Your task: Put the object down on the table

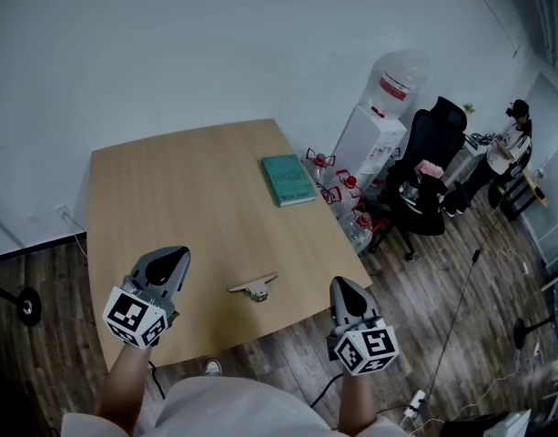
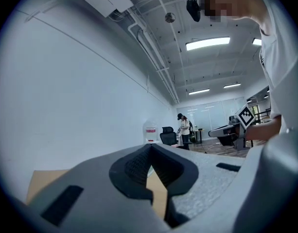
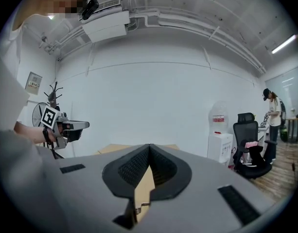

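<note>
The left gripper (image 1: 174, 262) and the right gripper (image 1: 341, 291) each have their jaws pressed together on nothing. The object (image 1: 253, 287), a small flat piece, lies on the table (image 1: 169, 180) between the two sets of jaws, touching neither. Farther ahead of the right jaws lies a teal book (image 1: 288, 179). Beyond the table's far corner stand a water dispenser (image 1: 374, 135), a black office chair (image 1: 426, 176) and a person (image 1: 513, 139).

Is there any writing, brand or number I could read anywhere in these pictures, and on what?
Nothing here is legible.
Red label on the water bottle: too small to read.
Teal book cover: too small.
Wall notice: blurred.
Marker cubes: square patterns only, no words.
</note>
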The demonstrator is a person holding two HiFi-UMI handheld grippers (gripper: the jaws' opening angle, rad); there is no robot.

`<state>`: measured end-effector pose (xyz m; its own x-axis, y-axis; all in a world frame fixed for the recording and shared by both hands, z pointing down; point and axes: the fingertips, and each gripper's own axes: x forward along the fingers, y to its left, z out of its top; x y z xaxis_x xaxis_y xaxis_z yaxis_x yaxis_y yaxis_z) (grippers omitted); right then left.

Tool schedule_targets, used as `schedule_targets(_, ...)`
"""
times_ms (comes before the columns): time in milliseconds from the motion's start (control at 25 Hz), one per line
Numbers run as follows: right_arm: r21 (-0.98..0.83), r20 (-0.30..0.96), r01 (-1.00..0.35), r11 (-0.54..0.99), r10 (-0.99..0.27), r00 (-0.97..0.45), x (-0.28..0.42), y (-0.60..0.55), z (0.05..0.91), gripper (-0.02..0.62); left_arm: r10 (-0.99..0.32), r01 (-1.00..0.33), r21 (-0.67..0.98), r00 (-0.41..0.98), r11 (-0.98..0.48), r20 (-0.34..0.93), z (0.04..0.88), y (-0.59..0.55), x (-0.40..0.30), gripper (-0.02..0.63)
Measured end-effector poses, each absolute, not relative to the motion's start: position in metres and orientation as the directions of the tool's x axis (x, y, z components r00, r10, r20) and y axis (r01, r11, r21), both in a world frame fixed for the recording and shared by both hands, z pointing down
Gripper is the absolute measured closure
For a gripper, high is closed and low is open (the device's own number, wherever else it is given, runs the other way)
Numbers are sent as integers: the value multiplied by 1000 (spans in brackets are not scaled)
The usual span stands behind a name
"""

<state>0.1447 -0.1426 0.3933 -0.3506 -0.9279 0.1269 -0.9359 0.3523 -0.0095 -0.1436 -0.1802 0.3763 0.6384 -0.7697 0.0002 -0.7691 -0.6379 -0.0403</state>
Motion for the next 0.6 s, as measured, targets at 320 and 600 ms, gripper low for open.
schedule_targets(320, -14, 115, -945, 325, -939, -325, 156, -135, 390, 598, -814, -816, -46, 578, -576, -58, 355, -167, -176, 600)
schedule_targets(600, -11, 107, -958, 285, -953, -285, 167, -130, 385, 598, -833, -837, -6, 545, -547, -97, 354, -153, -183, 600)
